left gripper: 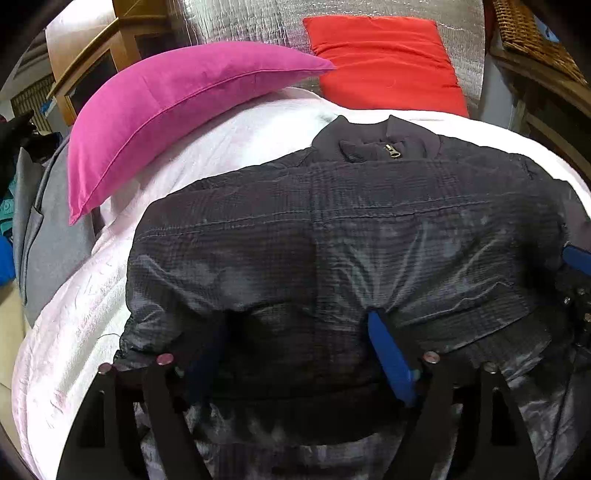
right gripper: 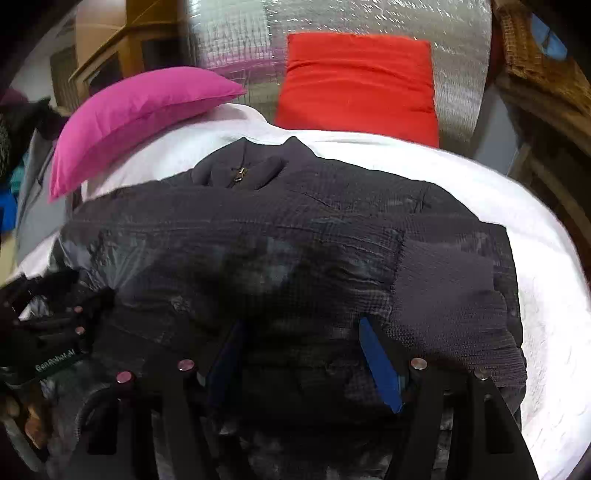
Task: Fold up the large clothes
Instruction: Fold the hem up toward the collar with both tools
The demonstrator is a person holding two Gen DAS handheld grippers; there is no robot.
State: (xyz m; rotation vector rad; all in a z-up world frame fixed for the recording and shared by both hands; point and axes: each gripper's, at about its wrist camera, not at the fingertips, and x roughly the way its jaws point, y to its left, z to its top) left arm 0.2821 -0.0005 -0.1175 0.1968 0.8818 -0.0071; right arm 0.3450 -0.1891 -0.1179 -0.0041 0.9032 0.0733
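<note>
A dark grey quilted jacket lies flat on a white quilt, its zipped collar at the far end. My left gripper is open, its blue fingers spread wide over the jacket's near hem, with fabric beneath and between them. In the right wrist view the same jacket shows a sleeve with a ribbed cuff laid across its front. My right gripper is also open over the near hem, with one blue finger resting on the cloth. The left gripper appears at that view's left edge.
A pink pillow and a red cushion lie beyond the collar against a silver foil wall. Wooden furniture stands at the left and a wicker basket at the right. A person's hand shows at the lower left.
</note>
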